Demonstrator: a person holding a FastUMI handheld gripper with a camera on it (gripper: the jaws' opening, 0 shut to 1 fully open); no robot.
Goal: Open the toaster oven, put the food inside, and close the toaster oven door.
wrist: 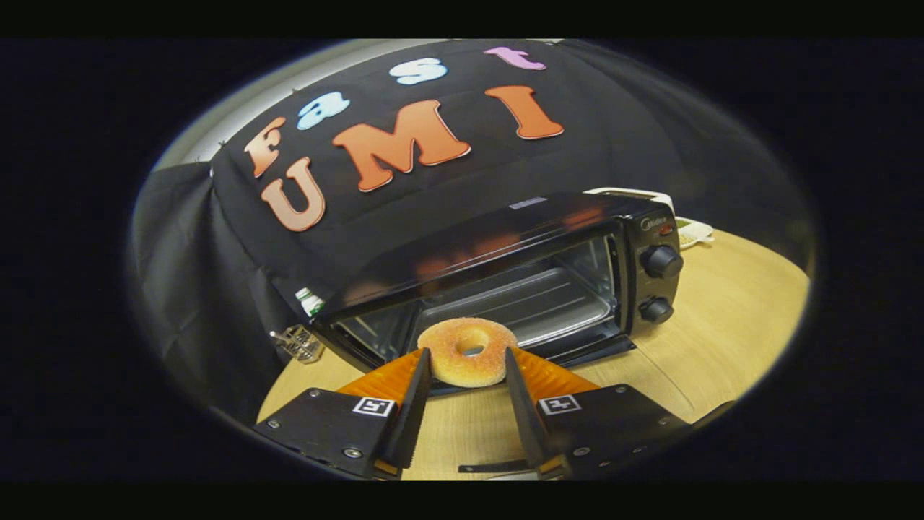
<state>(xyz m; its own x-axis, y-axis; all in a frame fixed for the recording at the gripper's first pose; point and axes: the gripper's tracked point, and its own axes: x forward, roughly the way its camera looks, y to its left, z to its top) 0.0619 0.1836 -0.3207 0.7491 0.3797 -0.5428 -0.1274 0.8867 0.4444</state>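
Observation:
A sugar-coated donut [468, 352] sits between my fingertips, and both fingers press on its sides, so my gripper [468, 363] is shut on it. It hangs above the wooden table [722, 318], just in front of the black toaster oven [505, 238]. The oven door [585, 352] is folded down and open. Inside, beyond the donut, a metal tray [534, 307] shows on the rack. Two black knobs [660, 261] stand on the oven's right panel.
A bottle with a white and green cap [310, 300] and a small metal object [299, 343] stand left of the oven, by the black cloth. A white item [694, 231] lies behind the oven on the right.

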